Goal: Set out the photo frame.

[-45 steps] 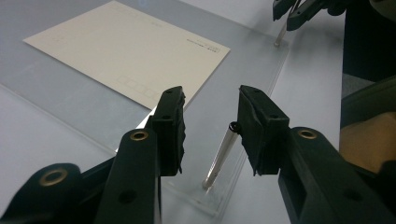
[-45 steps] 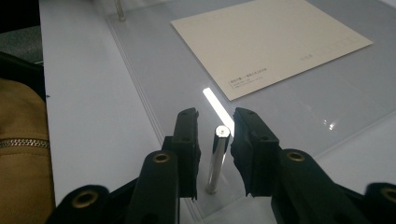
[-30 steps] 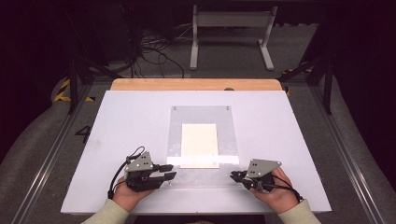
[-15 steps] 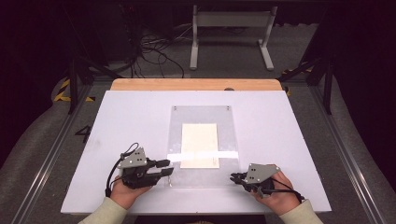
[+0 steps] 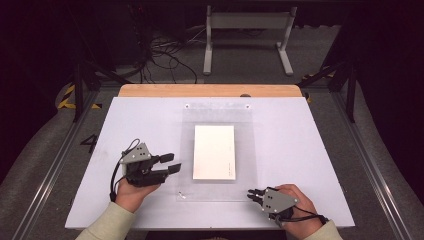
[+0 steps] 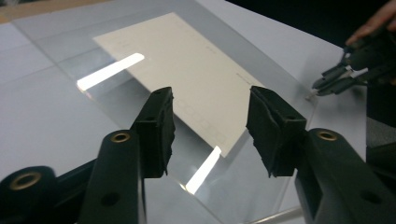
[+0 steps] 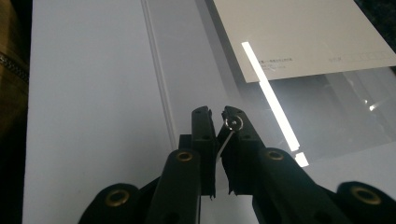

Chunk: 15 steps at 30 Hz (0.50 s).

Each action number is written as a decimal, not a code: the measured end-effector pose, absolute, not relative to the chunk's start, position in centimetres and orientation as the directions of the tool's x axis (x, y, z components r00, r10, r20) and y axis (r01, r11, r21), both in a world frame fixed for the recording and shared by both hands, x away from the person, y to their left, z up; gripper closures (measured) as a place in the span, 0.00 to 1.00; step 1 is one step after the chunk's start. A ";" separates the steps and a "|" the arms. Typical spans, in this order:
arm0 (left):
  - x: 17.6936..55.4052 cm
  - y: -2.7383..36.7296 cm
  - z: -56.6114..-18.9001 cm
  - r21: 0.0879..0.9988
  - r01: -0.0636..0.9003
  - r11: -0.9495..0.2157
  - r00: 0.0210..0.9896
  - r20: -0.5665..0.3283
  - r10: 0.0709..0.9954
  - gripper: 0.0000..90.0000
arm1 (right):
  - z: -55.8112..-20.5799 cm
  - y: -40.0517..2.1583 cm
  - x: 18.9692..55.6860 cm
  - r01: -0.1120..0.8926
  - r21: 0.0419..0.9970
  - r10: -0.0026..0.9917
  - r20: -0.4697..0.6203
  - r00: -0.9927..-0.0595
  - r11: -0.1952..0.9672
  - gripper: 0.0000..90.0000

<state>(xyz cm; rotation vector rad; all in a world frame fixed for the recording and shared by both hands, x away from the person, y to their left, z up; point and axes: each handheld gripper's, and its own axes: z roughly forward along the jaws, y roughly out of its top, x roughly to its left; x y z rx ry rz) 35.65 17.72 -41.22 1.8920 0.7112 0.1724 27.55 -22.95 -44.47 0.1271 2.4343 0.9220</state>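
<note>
Beside sheet [image 5: 218, 150] edge, left gripper [image 5: 170, 164]

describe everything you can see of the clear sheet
The clear sheet is a transparent, glossy rectangle, plastic by its look, lying on the white table. It mirrors bright light streaks. Two small fasteners sit at its far corners and one near its near left corner. A cream card lies within its outline; whether on top or underneath cannot be told. The right gripper pinches its near right corner at a small metal ring. The left gripper is open beside its left edge, apart from it.
</note>
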 end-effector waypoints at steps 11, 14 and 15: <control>39.1 18.1 -39.0 0.885 0.413 -0.217 0.754 -0.198 0.626 0.35 | -45.1 -22.7 26.1 -0.177 0.578 0.226 -0.556 -0.800 0.797 0.93; 40.4 17.8 -38.4 0.883 0.424 -0.203 0.736 -0.205 0.645 0.30 | -45.2 -22.6 25.7 -0.202 0.547 0.203 -0.590 -0.781 0.812 0.93; 40.8 17.7 -38.2 0.882 0.427 -0.199 0.734 -0.209 0.647 0.28 | -45.3 -22.5 25.5 -0.207 0.535 0.197 -0.601 -0.775 0.819 0.93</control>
